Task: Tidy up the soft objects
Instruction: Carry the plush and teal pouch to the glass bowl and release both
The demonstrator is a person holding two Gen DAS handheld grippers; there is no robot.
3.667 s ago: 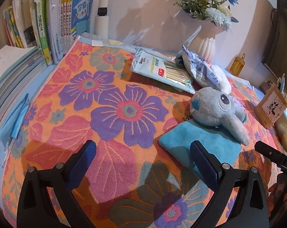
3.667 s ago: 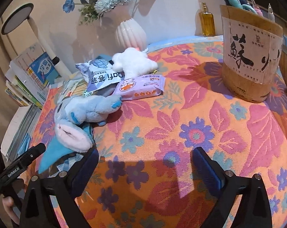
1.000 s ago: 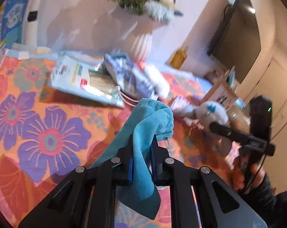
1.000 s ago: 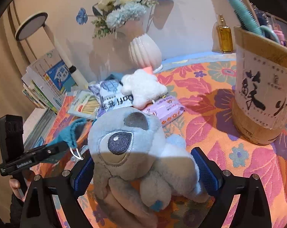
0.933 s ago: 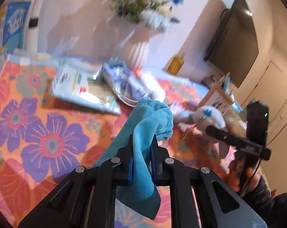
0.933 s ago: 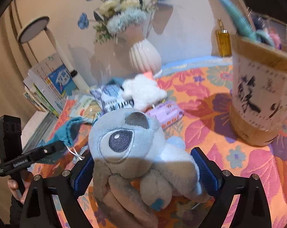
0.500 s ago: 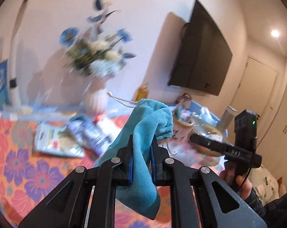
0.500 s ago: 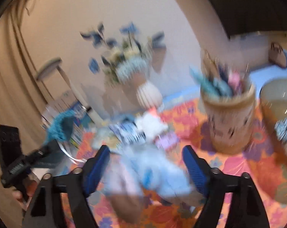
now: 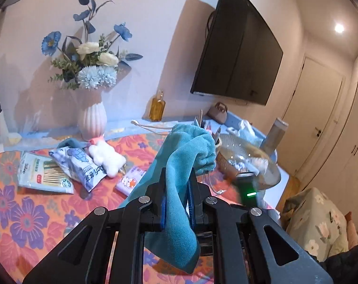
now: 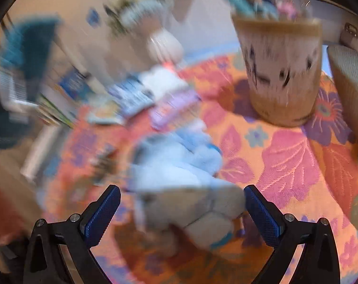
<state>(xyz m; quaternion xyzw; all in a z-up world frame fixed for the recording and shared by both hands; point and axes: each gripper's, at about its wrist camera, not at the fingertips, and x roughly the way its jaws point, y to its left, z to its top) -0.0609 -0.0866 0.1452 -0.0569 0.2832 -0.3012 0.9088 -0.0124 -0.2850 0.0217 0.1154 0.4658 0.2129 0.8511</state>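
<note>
plush toy: grey-blue plush toy (image 10: 179, 165) lies on the flowered cloth (image 10: 285, 165) of the counter, between the right gripper's fingers (image 10: 103, 209) but not pinched; picture is blurred, details unclear
change, right: a second ago the toy was held up between the fingers; the right gripper (image 10: 182, 203) has just been opening its jaws, now spread wide with the toy loose between them, gaps showing on both sides
meaning: toy looks released and set down, judged as drop-off done for this item
teal cloth: teal cloth (image 9: 179, 177) pinched in the left gripper (image 9: 176, 203), fingers pressed together on it, top flops forward, tail hangs below
change, left: cloth was flat on the counter under the toy a few seconds ago; now lifted clear, the view looks higher and further across the room than a second ago
next, guess: cloth needs a place, probably beside the toy or with the other soft things
other soft items: white plush (image 9: 106, 157) lies against a blue-white packet (image 9: 84, 168), purple tissue pack (image 9: 130, 181) just beside, all well behind the cloth
pen holder: cup (image 10: 280, 71) holds pens and a comb-like thing, blurred; no soft item in it
basket: woven basket (image 9: 247, 163) holds something light, can't tell what
vase: white ribbed vase (image 9: 92, 120) holds blue and white flowers
</note>
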